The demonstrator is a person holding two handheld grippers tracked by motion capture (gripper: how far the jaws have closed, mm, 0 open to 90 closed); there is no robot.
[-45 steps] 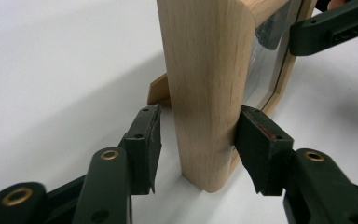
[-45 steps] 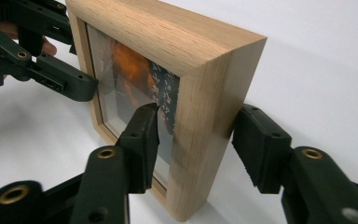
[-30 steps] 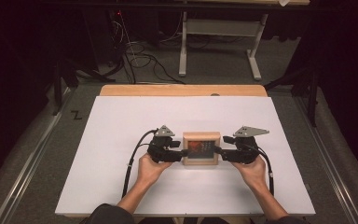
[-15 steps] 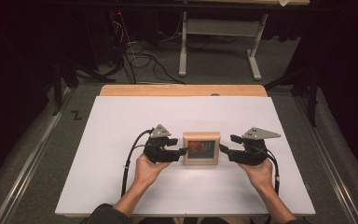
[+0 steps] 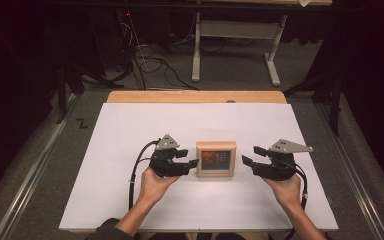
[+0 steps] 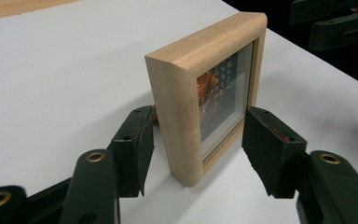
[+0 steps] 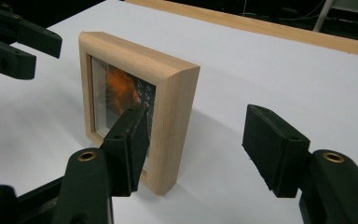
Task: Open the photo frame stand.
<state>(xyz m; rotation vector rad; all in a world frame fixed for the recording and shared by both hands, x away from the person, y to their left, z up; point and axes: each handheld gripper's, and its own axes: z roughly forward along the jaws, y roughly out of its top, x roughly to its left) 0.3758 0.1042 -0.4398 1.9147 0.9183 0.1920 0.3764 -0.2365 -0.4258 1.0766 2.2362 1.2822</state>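
A small light-wood picture frame stands upright on the white table, its glass with an orange-and-dark picture facing the person. My left gripper is open at the frame's left edge. In the left gripper view the frame's near edge sits between the two pads of the left gripper, with a gap on each side. My right gripper is open and a short way off the frame's right side. In the right gripper view, one pad of the right gripper stands before the glass of the frame.
The white tabletop has bare room all around the frame, with a wooden strip along its far edge. Beyond it lie floor cables and a white metal stand. The other gripper shows far off in the left gripper view.
Both grippers were pressed against the frame's sides a second ago. They have opened and drawn outward, the right one farther. The frame stands where it was.
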